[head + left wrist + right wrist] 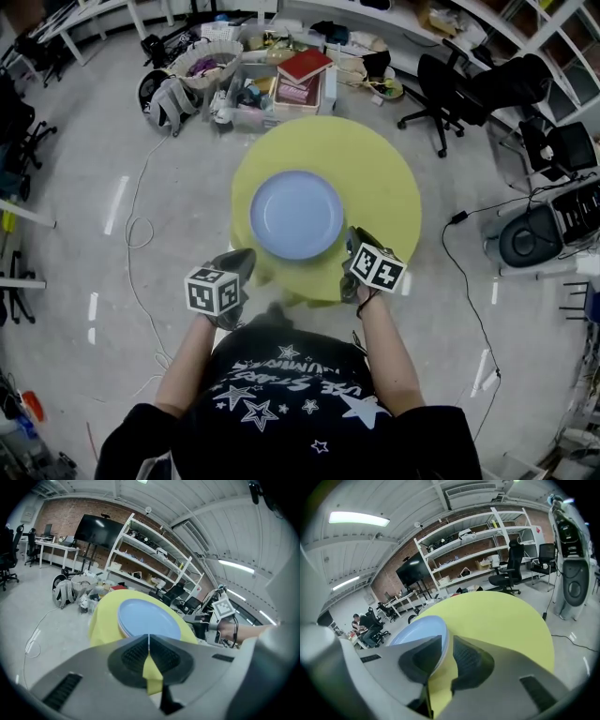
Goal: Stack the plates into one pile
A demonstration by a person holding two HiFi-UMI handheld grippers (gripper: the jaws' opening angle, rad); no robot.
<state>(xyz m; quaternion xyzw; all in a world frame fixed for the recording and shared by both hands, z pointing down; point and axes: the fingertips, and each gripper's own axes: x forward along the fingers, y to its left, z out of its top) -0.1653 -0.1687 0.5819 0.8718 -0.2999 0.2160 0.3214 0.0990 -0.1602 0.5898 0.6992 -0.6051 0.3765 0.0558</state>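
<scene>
A pile of pale blue plates (296,214) sits on the round yellow table (380,173), a little left of its middle. In the left gripper view stacked rims show at the near left edge of the pile (147,618). My left gripper (246,255) hovers at the table's near left edge, short of the plates, with its jaws (149,637) shut on nothing. My right gripper (354,232) is at the pile's near right side. Its jaws (447,638) stand apart with a clear gap; the top plate's rim (419,630) shows just beyond the left jaw, not pinched.
On the floor beyond the table lie a basket (206,61), boxes with a red book (305,66) and a backpack (169,98). An office chair (450,89) stands at the far right, a round grey machine (530,234) and cables to the right. Shelves line the walls.
</scene>
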